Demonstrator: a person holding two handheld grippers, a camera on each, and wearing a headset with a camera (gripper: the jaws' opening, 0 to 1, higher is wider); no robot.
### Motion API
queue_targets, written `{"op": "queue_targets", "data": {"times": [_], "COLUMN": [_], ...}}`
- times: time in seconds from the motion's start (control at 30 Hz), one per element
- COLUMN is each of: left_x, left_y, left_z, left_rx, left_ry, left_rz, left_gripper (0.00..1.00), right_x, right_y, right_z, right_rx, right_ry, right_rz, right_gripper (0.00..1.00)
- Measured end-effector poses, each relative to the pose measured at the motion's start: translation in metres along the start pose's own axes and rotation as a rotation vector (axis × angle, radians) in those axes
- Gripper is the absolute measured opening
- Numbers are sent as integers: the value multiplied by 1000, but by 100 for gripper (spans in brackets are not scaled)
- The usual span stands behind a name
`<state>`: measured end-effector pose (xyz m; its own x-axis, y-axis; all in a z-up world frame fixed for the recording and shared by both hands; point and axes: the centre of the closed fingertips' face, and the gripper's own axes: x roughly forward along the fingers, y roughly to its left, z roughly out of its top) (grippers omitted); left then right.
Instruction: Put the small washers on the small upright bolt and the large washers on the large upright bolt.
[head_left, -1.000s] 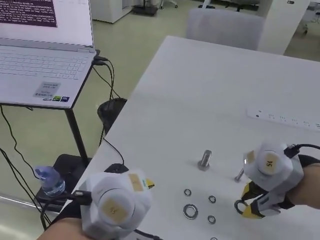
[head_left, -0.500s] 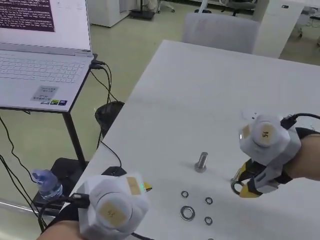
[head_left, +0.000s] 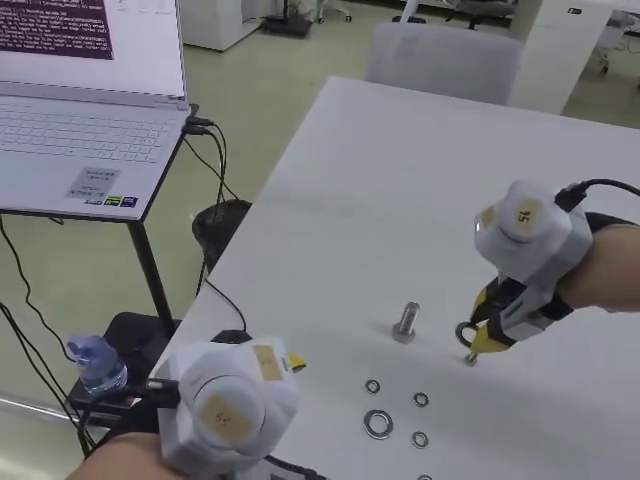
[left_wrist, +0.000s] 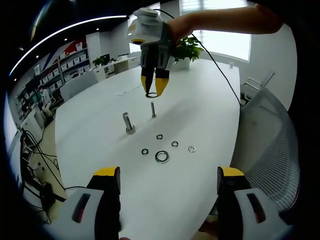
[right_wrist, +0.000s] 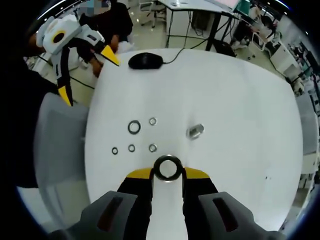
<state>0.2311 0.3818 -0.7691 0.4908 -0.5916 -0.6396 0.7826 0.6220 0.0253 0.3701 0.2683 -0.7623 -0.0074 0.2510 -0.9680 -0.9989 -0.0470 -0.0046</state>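
Observation:
My right gripper (head_left: 478, 338) is shut on a large washer (right_wrist: 167, 168). It holds the ring just above the thin small bolt (left_wrist: 153, 109), as the left gripper view shows. To the left of it the large upright bolt (head_left: 406, 322) stands bare. On the white table (head_left: 400, 180) lie one large washer (head_left: 378, 424) and several small washers (head_left: 421, 400) nearer to me. My left gripper (left_wrist: 168, 172) hangs open and holds nothing, low at the table's near edge, well short of the washers.
A black mouse (right_wrist: 145, 61) lies by the near table edge beside the left gripper. Left of the table an open laptop (head_left: 80, 130) sits on a stand, with cables and a water bottle (head_left: 100, 365) below it. A grey chair (head_left: 440, 60) stands at the far end.
My right gripper has risen from the table with the large washer and moved away from me to hang over the small bolt. The left gripper has stayed put.

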Motion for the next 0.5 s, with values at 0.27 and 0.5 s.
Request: {"op": "queue_targets", "data": {"times": [0.27,0.5], "left_x": [3,3], "left_y": [-5,-1], "left_z": [-5,-5], "left_rx": [31,30], "left_ry": [19,10], "left_rz": [-17,-21], "left_gripper": [80,81], "right_x": [5,12], "right_y": [-13,-28], "right_z": [7,16], "right_rx": [5,14], "right_ry": [7,0], "right_rz": [-12,-23], "right_gripper": [22,22]}}
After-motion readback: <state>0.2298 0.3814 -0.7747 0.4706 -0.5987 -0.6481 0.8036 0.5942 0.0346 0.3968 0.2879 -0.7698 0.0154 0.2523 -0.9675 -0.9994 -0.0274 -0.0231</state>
